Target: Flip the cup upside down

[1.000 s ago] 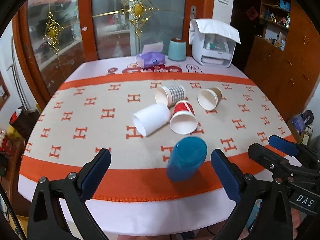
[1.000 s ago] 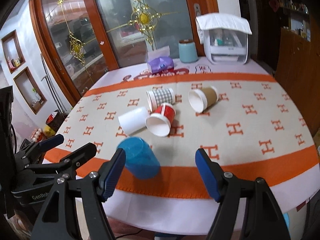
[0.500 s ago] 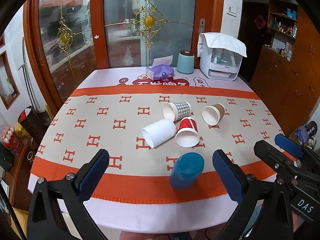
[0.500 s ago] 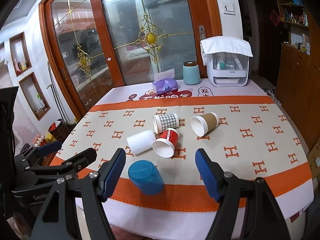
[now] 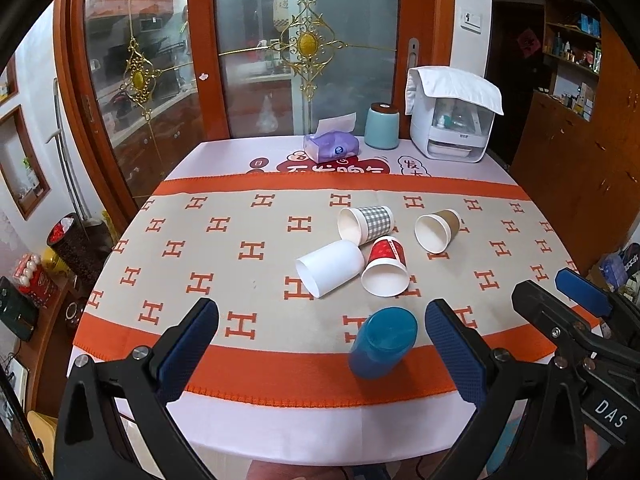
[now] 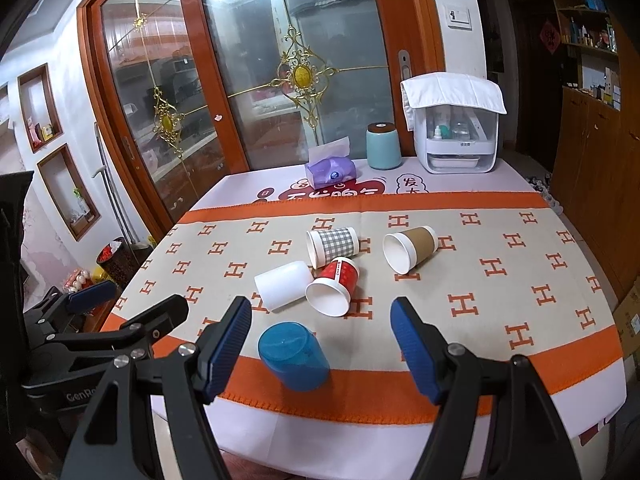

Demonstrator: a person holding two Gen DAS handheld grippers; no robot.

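Observation:
A blue plastic cup (image 5: 382, 342) stands upside down on the orange band near the table's front edge; it also shows in the right wrist view (image 6: 293, 355). Behind it lie a white cup (image 5: 330, 267), a red cup (image 5: 385, 271), a checked cup (image 5: 365, 224) and a brown cup (image 5: 437, 229), all on their sides. My left gripper (image 5: 322, 350) is open and empty, held back from the table edge, left of the blue cup. My right gripper (image 6: 322, 346) is open and empty, with the blue cup between and beyond its fingers.
At the table's far edge stand a purple tissue pack (image 5: 331, 146), a teal canister (image 5: 382, 126) and a white appliance with a cloth on it (image 5: 454, 120). Glass doors with wooden frames are behind. A wooden cabinet (image 5: 580, 152) is on the right.
Both grippers have pulled back and up from the table. The blue cup stays upside down on the orange band and looks farther away.

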